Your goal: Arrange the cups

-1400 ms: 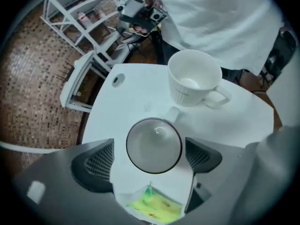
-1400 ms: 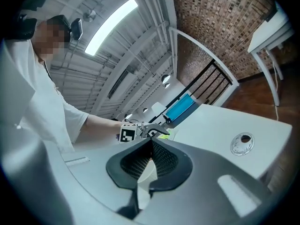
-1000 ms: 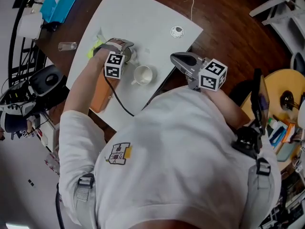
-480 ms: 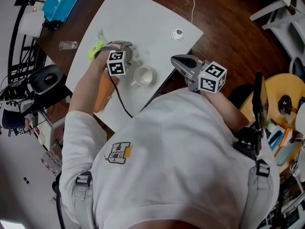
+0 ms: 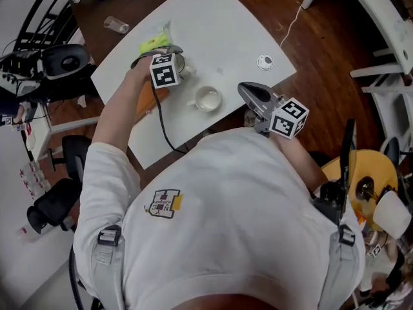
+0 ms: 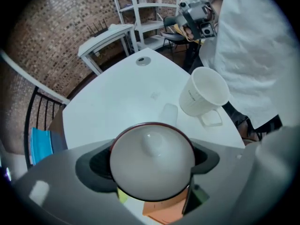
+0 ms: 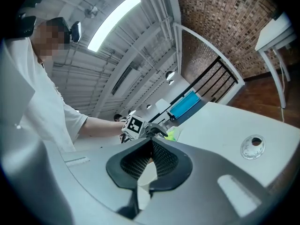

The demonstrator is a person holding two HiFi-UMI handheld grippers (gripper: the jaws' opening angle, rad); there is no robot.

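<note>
In the left gripper view a cup (image 6: 152, 158) with a dark red rim and a white inside fills the gap between the jaws. My left gripper (image 6: 153, 162) points straight down and is shut on this cup. From the head view, the left gripper (image 5: 166, 66) is at the table's far left part. A white mug (image 5: 208, 99) (image 6: 204, 92) with a handle stands upright on the white table (image 5: 219, 24), to the right of the held cup. My right gripper (image 5: 242, 87) (image 7: 151, 144) hovers level by the table's near edge, shut and empty.
A small round disc (image 5: 265, 61) (image 7: 253, 146) lies near the table's right corner. An orange flat item (image 5: 150, 100) and a yellow-green one (image 5: 153, 42) lie beside and under the left gripper. A clear glass (image 5: 116, 24) lies beyond the table. A black chair (image 5: 61, 60) stands at the left.
The left gripper has rolled about its own axis and risen slightly with the cup. The right gripper has shifted a little along the table's edge. The head view has swung.
</note>
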